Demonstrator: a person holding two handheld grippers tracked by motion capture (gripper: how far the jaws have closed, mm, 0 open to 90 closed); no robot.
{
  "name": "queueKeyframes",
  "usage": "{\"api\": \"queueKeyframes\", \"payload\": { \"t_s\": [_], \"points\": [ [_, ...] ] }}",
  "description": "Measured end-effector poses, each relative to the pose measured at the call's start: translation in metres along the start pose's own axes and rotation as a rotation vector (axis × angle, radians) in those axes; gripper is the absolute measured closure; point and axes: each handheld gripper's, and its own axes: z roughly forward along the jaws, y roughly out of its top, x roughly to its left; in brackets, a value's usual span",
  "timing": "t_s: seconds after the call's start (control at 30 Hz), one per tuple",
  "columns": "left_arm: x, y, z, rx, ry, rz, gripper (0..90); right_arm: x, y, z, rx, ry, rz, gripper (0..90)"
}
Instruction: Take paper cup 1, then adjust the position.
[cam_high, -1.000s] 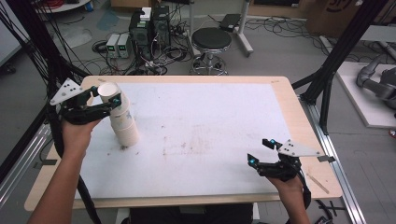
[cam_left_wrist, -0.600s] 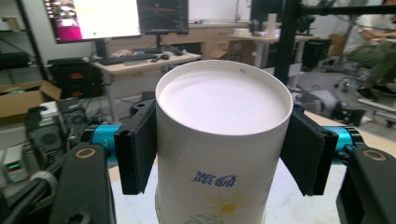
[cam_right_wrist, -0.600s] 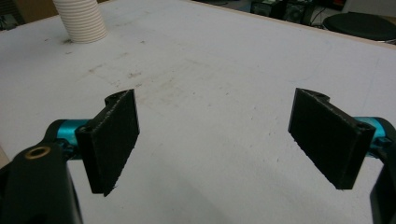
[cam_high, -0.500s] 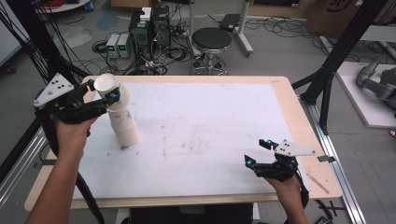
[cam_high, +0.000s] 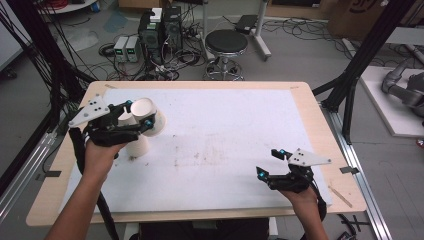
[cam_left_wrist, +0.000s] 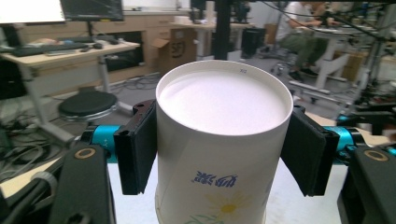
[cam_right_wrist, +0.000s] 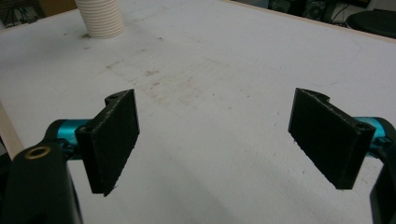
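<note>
1. Left gripper view: the two black fingers (cam_left_wrist: 136, 147) are clamped on either side of a white paper cup (cam_left_wrist: 219, 154), just under its rim; the cup faces away from the camera, its closed base toward the lens, a daisy print and blue characters on its wall
2. High view: the left gripper (cam_high: 136, 114) holds that cup (cam_high: 148, 116) lifted and tilted off the top of a stack of cups (cam_high: 136, 145) standing at the left of the surface (cam_high: 225, 130); the held cup looks clear of the stack, though the hand hides the point where they would part
3. Right gripper view: fingers (cam_right_wrist: 114, 140) wide apart with nothing between them, bare surface below; the ribbed foot of the stack (cam_right_wrist: 100, 18) stands far off at top left
4. High view: the right gripper (cam_high: 267, 165) hovers low near the right front edge, well apart from the cups
5. Step in hand, as I judge it: separating the top cup from the stack, lift mostly done
6. Next move calls for: carrying the cup clear of the stack toward open surface, turning it upright or mouth down as wanted, and setting it flat before loosening the fingers
7. Risk: the thin wall may dent under the clamp; a second cup could cling inside
</note>
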Motion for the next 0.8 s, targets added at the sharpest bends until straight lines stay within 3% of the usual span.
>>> {"api": "queueKeyframes", "payload": {
  "t_s": [0.27, 0.5, 0.8],
  "points": [
    [-0.013, -0.016, 0.02, 0.022, -0.093, 0.004, 33.3, -0.002, 0.002, 0.007, 0.009, 0.024, 0.019, 16.6],
    [-0.023, -0.025, 0.032, 0.051, -0.107, 0.012, 32.8, -0.001, 0.008, 0.014, 0.031, 0.058, 0.017, 16.6],
    [-0.036, -0.033, 0.05, 0.075, -0.175, 0.006, 32.9, 0.003, 0.021, 0.018, 0.006, 0.074, -0.015, 16.6]
  ]
}}
